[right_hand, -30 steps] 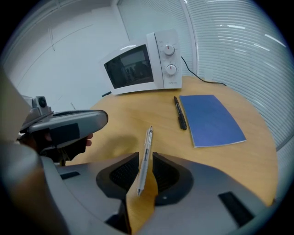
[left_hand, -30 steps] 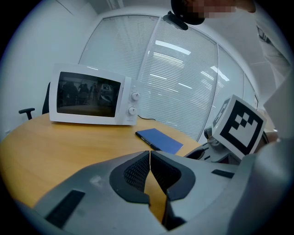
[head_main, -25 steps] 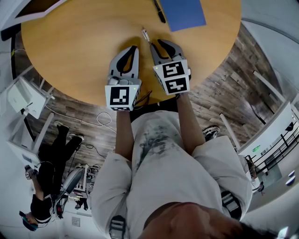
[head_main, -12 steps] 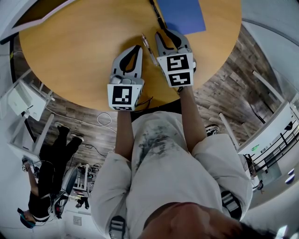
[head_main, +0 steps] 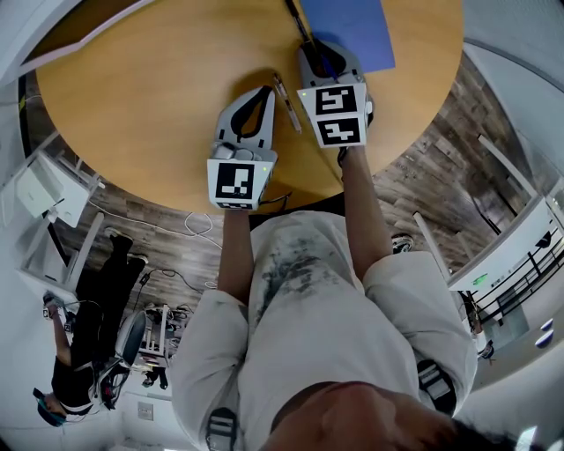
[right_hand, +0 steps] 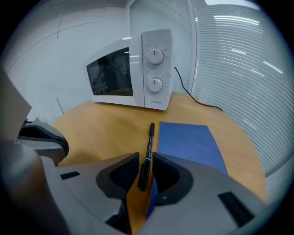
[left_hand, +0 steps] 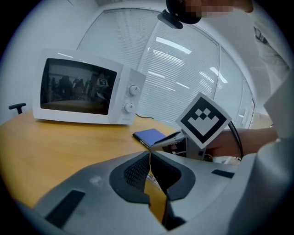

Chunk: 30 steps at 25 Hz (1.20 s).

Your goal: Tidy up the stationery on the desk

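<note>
A black pen (head_main: 298,22) lies on the round wooden table (head_main: 141,97) along the left edge of a blue notebook (head_main: 348,26). My right gripper (head_main: 322,51) hovers over the pen's near end and the notebook's corner. In the right gripper view the black pen (right_hand: 149,142) runs straight out from the narrow gap of my right gripper (right_hand: 146,158), whose pads do not press it. A silver pen (head_main: 286,99) lies loose between the two grippers. My left gripper (head_main: 262,90) rests to its left, tips together and empty (left_hand: 149,152).
A white microwave (right_hand: 133,73) stands at the table's far side with a black cable (right_hand: 197,98) behind it. The table's near edge runs just under both grippers. A white flat thing (head_main: 79,35) lies at the far left rim.
My right gripper has moved away across the table, from beside the silver pen to the black pen and notebook. My left gripper has crept slightly forward. Both pens stayed put.
</note>
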Each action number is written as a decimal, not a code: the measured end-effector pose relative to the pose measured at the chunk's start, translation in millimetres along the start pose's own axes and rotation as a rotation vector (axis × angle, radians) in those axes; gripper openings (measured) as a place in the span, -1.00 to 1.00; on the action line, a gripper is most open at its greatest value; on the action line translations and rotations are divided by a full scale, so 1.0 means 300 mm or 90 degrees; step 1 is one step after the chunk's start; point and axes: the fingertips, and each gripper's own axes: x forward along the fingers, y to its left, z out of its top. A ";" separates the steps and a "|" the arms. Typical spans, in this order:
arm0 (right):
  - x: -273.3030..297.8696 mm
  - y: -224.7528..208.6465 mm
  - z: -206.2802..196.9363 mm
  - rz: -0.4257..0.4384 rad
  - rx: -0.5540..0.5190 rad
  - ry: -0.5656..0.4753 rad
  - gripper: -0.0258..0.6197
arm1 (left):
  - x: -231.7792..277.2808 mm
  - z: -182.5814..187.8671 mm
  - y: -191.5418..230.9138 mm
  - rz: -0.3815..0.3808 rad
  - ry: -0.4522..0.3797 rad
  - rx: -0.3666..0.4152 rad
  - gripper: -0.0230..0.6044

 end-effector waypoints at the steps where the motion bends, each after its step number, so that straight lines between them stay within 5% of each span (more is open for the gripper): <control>1: 0.006 -0.003 -0.002 0.000 0.000 0.003 -0.48 | 0.003 0.000 0.001 -0.001 0.001 -0.001 -0.88; 30: -0.149 0.160 -0.276 0.022 0.039 0.064 -0.56 | -0.116 -0.092 -0.062 0.028 -0.003 -0.008 -0.88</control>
